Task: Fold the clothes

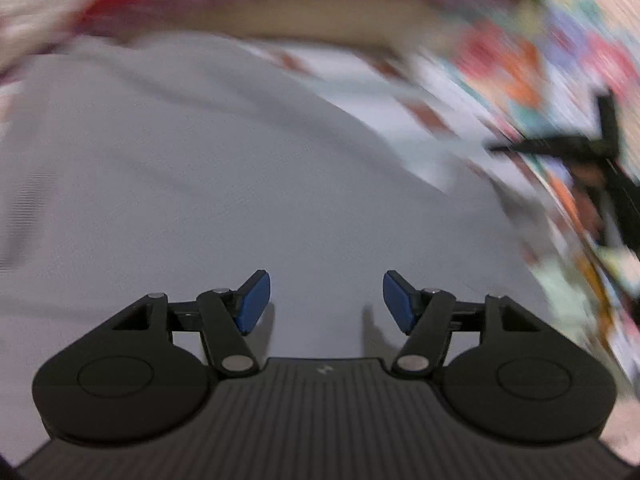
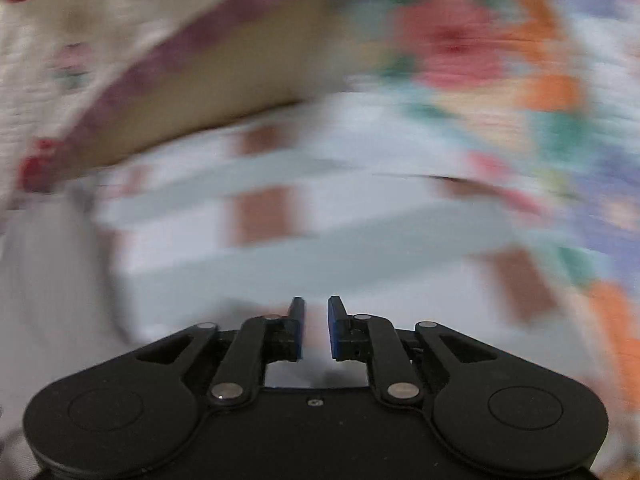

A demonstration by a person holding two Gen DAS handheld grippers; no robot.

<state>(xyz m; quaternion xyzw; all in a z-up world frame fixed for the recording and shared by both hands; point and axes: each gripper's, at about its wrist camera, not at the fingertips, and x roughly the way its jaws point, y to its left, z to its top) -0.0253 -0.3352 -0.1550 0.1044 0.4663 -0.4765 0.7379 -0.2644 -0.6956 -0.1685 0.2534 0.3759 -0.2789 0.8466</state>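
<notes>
Both views are motion-blurred. A plain light grey garment [image 1: 224, 168] lies spread flat and fills most of the left wrist view. My left gripper [image 1: 326, 300] hovers just above it, open and empty, blue pads wide apart. In the right wrist view a white cloth with pale grey-green bands and brown patches [image 2: 320, 216] lies ahead. My right gripper [image 2: 316, 326] is low over it, its blue pads only a narrow gap apart with nothing visibly between them. The right gripper also shows as a dark shape at the right edge of the left wrist view [image 1: 600, 152].
A colourful floral bedsheet [image 2: 520, 60] covers the surface to the right and behind. A tan band with a purple border [image 1: 280, 12] runs across the back, with a cream patterned fabric [image 2: 52, 60] beyond it at the left.
</notes>
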